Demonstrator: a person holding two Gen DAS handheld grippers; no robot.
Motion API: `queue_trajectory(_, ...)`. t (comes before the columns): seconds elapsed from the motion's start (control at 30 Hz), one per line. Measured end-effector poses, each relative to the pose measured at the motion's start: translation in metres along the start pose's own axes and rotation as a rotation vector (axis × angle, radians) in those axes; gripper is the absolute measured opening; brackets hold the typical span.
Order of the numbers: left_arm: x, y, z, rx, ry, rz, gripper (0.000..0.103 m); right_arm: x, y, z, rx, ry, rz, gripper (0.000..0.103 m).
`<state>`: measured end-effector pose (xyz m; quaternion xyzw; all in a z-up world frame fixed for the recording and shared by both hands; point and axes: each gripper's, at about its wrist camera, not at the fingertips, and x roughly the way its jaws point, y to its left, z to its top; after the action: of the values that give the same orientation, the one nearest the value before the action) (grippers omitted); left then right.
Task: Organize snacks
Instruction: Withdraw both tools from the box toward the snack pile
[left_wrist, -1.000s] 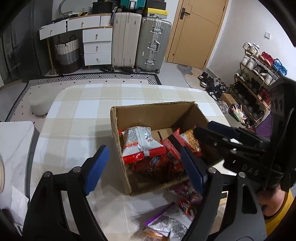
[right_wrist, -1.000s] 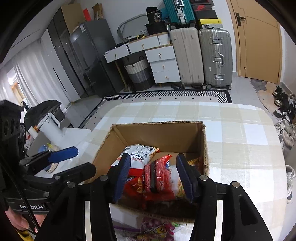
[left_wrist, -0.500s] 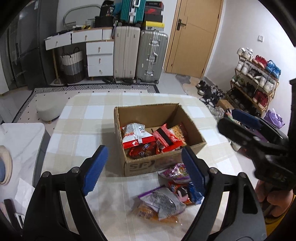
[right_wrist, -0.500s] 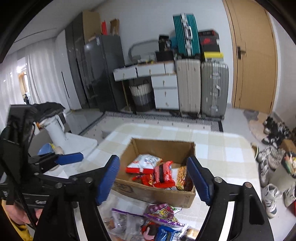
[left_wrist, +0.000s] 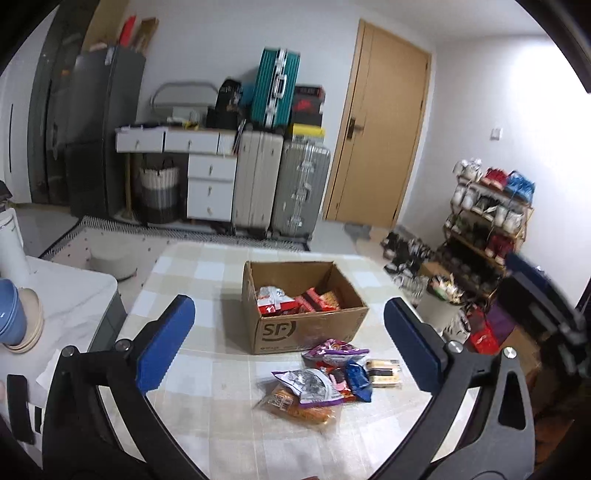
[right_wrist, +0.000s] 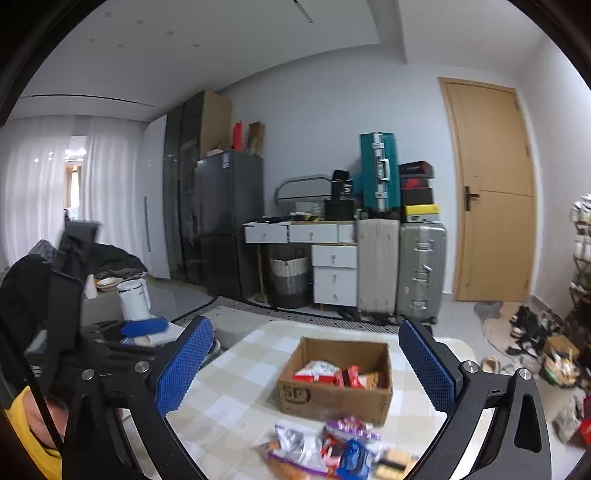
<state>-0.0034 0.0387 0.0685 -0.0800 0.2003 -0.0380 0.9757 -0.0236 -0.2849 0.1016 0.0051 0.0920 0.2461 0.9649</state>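
An open cardboard box (left_wrist: 310, 332) (right_wrist: 334, 397) stands on the checked table (left_wrist: 207, 369) (right_wrist: 236, 410) and holds several red and white snack packs (left_wrist: 295, 301) (right_wrist: 336, 374). A loose pile of snack bags (left_wrist: 325, 380) (right_wrist: 332, 450) lies on the table in front of the box. My left gripper (left_wrist: 288, 347) is open and empty, held well back from and above the pile. My right gripper (right_wrist: 306, 373) is open and empty, also raised and back. Each gripper shows at the edge of the other's view.
Suitcases (left_wrist: 280, 192) and white drawers (left_wrist: 210, 188) stand by the far wall next to a door (left_wrist: 380, 147). A shoe rack (left_wrist: 487, 221) is at the right. A white counter with bowls (left_wrist: 18, 321) is at the left.
Both grippers have pulled up and back from the box. The right gripper has opened wider. The box and the snack pile now look smaller and farther away.
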Motion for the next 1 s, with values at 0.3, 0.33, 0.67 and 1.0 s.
queue_trajectory(0.3,-0.067,-0.008,-0.063,0.086,-0.097,0.046,0.102,-0.065,0.024,-0.061,0.062,-0.008,-0.025,0.102)
queue_trajectory(0.33,-0.065,-0.009,-0.069,0.093,-0.075,0.046,0.102,-0.064,0.023,-0.067,0.059,-0.002,-0.032,0.102)
queue_trajectory(0.67,-0.017,-0.006,-0.092,0.062,0.060,0.051,0.102,-0.034,0.005,-0.103,0.143,0.085,-0.012,0.102)
queue_trajectory(1.0,0.077,-0.007,-0.112,0.051,0.204,0.057,0.102,0.001,-0.021,-0.129,0.134,0.130,-0.069,0.102)
